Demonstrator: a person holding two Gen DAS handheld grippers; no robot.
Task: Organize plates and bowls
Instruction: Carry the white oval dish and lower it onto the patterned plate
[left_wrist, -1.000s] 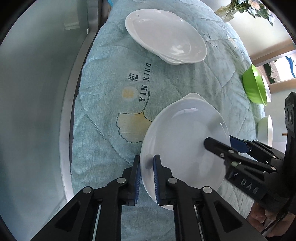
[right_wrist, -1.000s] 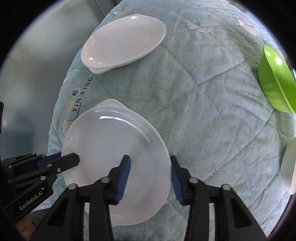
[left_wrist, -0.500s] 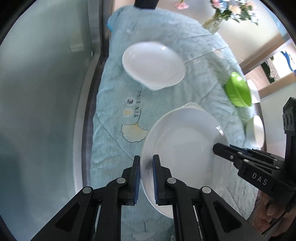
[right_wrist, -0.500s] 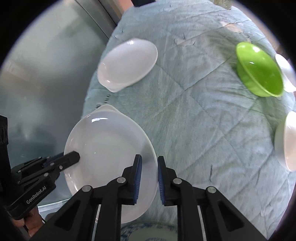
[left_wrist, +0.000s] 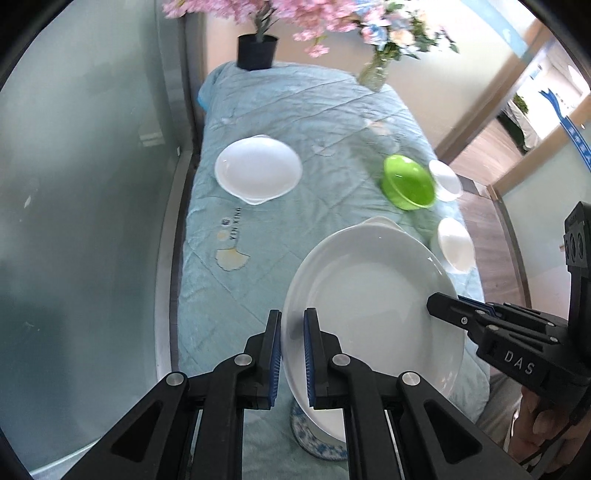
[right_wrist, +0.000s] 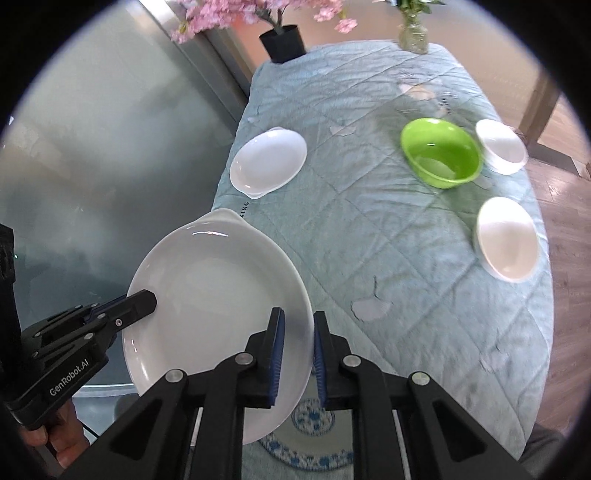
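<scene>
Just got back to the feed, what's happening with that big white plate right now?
A person holds the large white plate off the quilted tablecloth with both tools: the left gripper clamps one edge and the right gripper is closing on the opposite rim. A blue-patterned plate lies below it. Another white plate, a green bowl and two small white bowls sit on the cloth.

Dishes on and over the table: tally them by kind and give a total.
White plates: 2, the held plate and the far plate
Patterned plate: 1
Green bowl: 1
White bowls: 2, the far bowl and the near bowl
Total: 6
</scene>
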